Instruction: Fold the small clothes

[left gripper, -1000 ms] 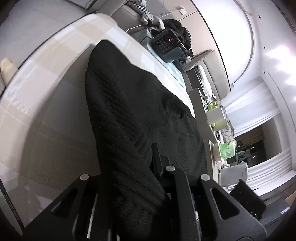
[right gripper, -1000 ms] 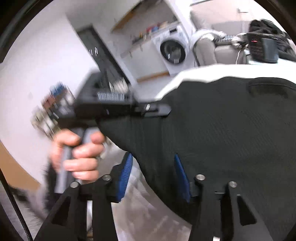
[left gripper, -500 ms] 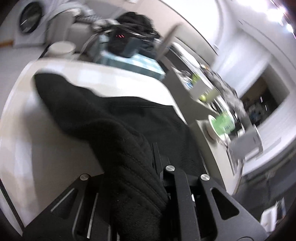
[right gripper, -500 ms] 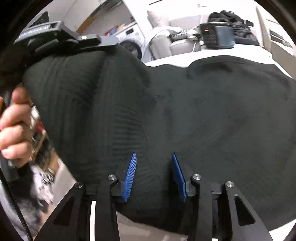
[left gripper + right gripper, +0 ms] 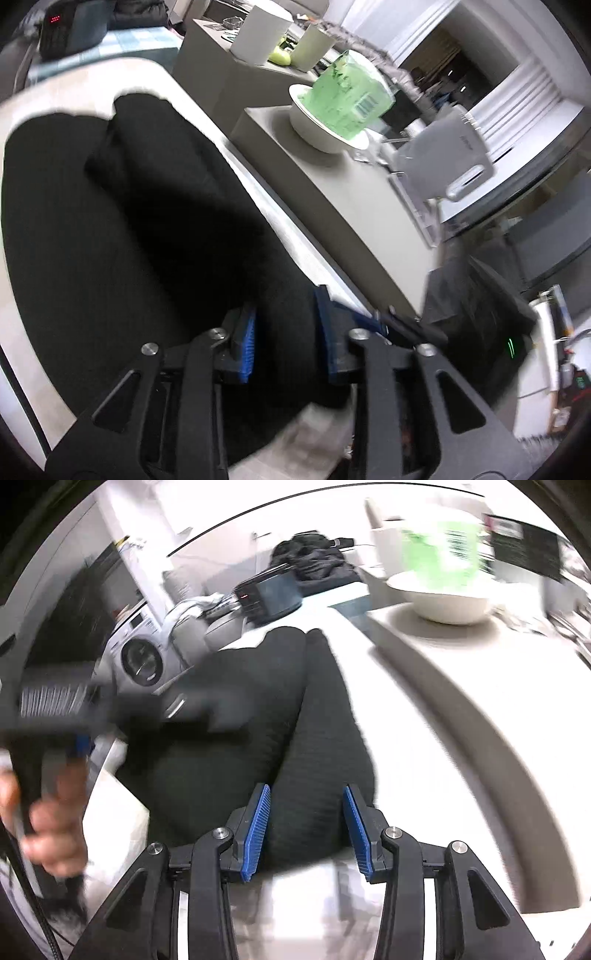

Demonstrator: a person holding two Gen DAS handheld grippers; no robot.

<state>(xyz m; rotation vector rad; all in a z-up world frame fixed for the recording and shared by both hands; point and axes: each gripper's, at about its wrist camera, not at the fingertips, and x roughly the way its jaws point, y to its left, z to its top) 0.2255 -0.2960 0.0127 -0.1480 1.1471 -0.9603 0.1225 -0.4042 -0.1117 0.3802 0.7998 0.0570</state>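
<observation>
A black knit garment (image 5: 129,221) lies folded over itself on the white table (image 5: 199,103). In the left wrist view my left gripper (image 5: 286,339) is low over its near end. Its jaws are opening, the blue pads stand apart, and a thick fold of the knit lies between them. In the right wrist view my right gripper (image 5: 306,827) is shut on a bunched edge of the same garment (image 5: 258,701), whose fabric fills the gap between the pads. The left gripper (image 5: 110,709) appears there as a blur at the left, held by a hand (image 5: 51,830).
A grey counter (image 5: 332,206) runs along the table's right side. On it stand a white bowl (image 5: 321,129) holding a green packet, white containers (image 5: 258,33) and a grey appliance (image 5: 443,158). A dark device (image 5: 269,594), a clothes pile (image 5: 314,557) and a washing machine (image 5: 142,661) lie beyond.
Both grippers swept sideways across the table, carrying the black garment over onto itself. The left jaws, clamped tight on the knit before, now stand parted with their blue pads showing.
</observation>
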